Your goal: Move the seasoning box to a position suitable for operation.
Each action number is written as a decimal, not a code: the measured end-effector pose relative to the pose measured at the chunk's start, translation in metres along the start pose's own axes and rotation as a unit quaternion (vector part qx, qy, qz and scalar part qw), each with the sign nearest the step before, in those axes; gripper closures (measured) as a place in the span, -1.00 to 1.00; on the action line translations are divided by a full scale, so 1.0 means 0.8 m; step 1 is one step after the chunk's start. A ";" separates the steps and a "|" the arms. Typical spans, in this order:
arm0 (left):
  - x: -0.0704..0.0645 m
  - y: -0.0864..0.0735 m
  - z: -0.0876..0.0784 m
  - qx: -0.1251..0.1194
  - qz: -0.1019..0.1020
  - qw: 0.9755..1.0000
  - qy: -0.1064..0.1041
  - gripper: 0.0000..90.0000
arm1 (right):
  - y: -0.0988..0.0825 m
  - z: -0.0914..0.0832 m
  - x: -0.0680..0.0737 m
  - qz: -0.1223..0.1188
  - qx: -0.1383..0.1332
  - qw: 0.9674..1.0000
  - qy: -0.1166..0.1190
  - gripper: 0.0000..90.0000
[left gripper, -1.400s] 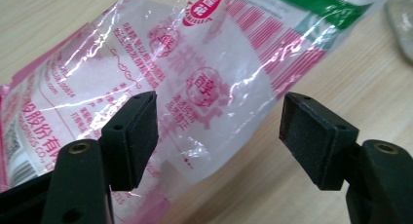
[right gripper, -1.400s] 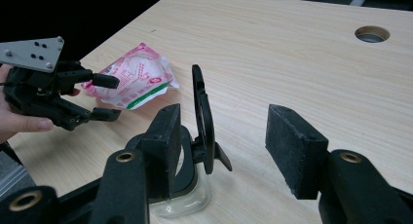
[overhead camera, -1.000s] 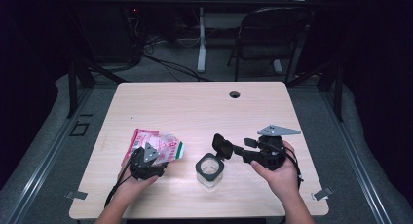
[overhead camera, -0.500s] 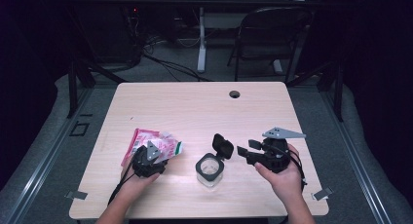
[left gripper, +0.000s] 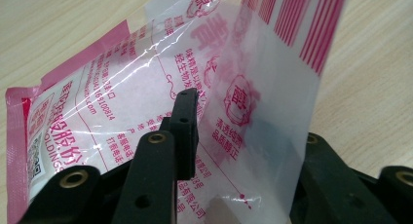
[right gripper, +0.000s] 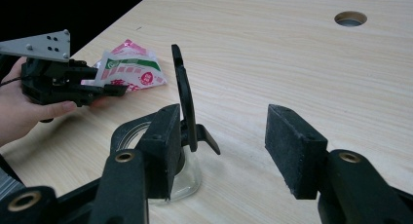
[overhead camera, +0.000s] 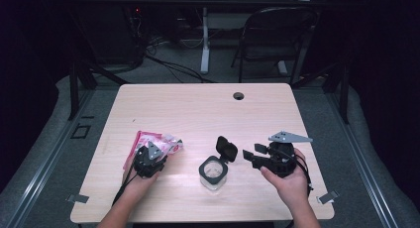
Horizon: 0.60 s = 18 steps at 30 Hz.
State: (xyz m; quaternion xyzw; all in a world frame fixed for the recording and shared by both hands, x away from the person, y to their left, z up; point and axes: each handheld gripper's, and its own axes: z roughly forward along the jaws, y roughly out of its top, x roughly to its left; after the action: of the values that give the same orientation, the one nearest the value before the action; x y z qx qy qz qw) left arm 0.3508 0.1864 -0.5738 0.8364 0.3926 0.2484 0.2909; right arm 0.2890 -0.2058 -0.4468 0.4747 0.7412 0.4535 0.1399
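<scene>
Closing on the packet (left gripper: 146, 83), your left gripper (overhead camera: 150, 158) looks like it's pinching an upturned flap. The jar (overhead camera: 213, 171) sits just right; right gripper (overhead camera: 253, 156) gapes empty beside it.

Dark room, grey floor (overhead camera: 59, 139), folding chair (overhead camera: 277, 37).

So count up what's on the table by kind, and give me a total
Plastic packet: 1
Clear jar with its black lid flipped open: 1
Handheld grippers: 2, left and right
Total: 4
</scene>
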 end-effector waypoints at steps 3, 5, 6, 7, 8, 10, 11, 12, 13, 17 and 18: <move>0.000 0.002 0.001 0.004 -0.003 1.000 0.001 0.57 | -0.002 -0.001 -0.001 0.003 -0.002 1.000 -0.001 0.06; 0.000 0.003 0.001 0.007 -0.002 1.000 0.002 0.59 | -0.002 -0.002 -0.001 0.005 -0.003 1.000 -0.001 0.06; 0.000 0.003 0.002 0.008 -0.002 1.000 0.001 0.61 | -0.003 -0.002 -0.002 0.004 -0.003 1.000 -0.003 0.06; 0.000 0.004 0.002 0.009 0.000 1.000 0.001 0.62 | -0.003 -0.003 -0.002 0.004 -0.003 1.000 -0.004 0.06; 0.000 0.004 0.002 0.009 -0.001 1.000 0.000 0.64 | -0.004 -0.003 -0.002 0.004 -0.004 1.000 -0.003 0.06; 0.002 0.004 0.003 0.010 -0.003 1.000 -0.001 0.67 | -0.005 -0.004 -0.001 0.006 -0.003 1.000 -0.004 0.06; 0.003 0.004 0.003 0.010 -0.008 1.000 -0.003 0.69 | -0.005 -0.004 -0.002 0.006 -0.004 1.000 -0.005 0.06; 0.004 0.003 0.004 0.008 -0.013 1.000 -0.004 0.70 | -0.005 -0.004 -0.002 0.006 -0.003 1.000 -0.005 0.06; 0.005 0.004 0.004 0.008 -0.016 1.000 -0.004 0.71 | -0.005 -0.004 -0.002 0.006 -0.003 1.000 -0.006 0.06; 0.005 0.005 0.004 0.009 -0.015 1.000 -0.003 0.69 | -0.007 -0.005 -0.002 0.007 -0.004 1.000 -0.006 0.06; 0.003 0.006 0.004 0.005 -0.010 1.000 0.000 0.65 | -0.007 -0.005 -0.002 0.007 -0.005 1.000 -0.006 0.06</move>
State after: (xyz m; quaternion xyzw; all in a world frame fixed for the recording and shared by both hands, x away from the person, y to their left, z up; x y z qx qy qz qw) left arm 0.3564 0.1847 -0.5720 0.8337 0.4024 0.2432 0.2898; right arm 0.2841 -0.2099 -0.4495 0.4817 0.7349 0.4555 0.1432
